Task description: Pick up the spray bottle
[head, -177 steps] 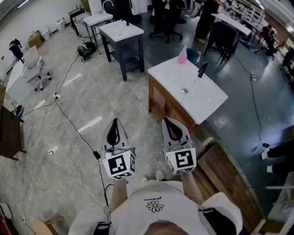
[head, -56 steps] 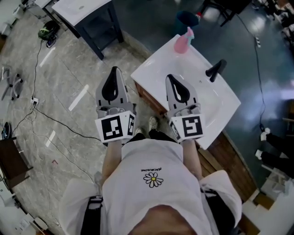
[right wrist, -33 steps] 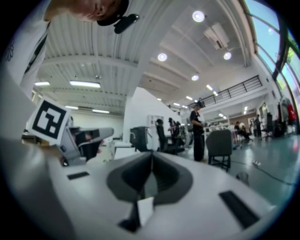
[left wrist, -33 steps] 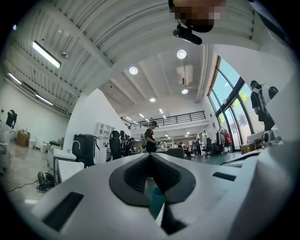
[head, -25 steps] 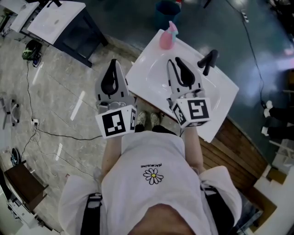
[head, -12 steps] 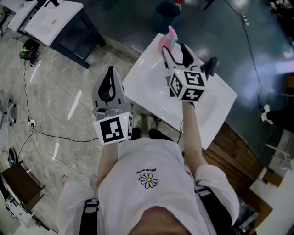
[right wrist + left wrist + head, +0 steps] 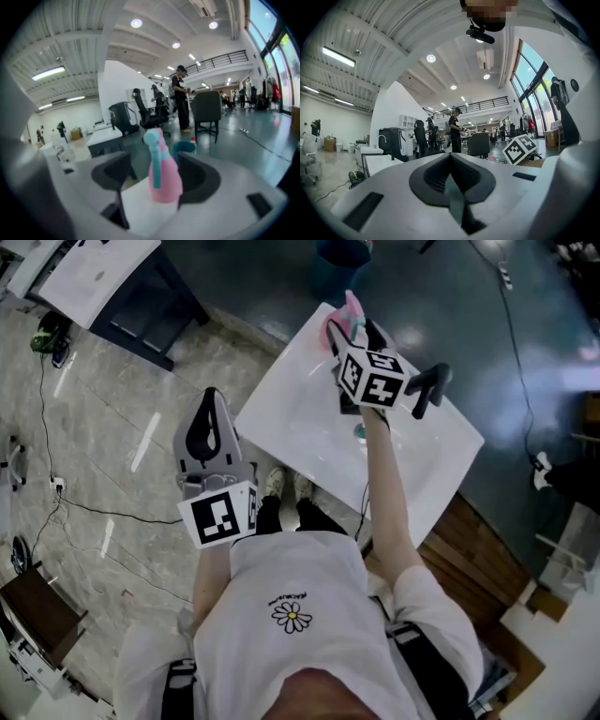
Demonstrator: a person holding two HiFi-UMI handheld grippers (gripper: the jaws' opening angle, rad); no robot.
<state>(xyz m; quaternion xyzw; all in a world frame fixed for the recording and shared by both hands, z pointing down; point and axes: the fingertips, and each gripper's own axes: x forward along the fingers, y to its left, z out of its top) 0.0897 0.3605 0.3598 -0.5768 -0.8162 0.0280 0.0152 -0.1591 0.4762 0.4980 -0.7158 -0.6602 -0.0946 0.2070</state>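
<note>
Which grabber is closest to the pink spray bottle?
The right gripper: it reaches over the white sink, its jaws opening with the spray bottle standing between them, not squeezed yet. The left gripper hangs shut over the floor.

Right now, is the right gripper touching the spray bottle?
Cannot tell: right gripper view shows spray bottle between right gripper's opening jaws, clear of one, overlapping the other.

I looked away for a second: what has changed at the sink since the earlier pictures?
The right gripper reached forward over the sink counter to the pink spray bottle. Its jaws are opening, with the bottle between them, not yet gripped. The left gripper stays shut, and the bottle has not moved.
</note>
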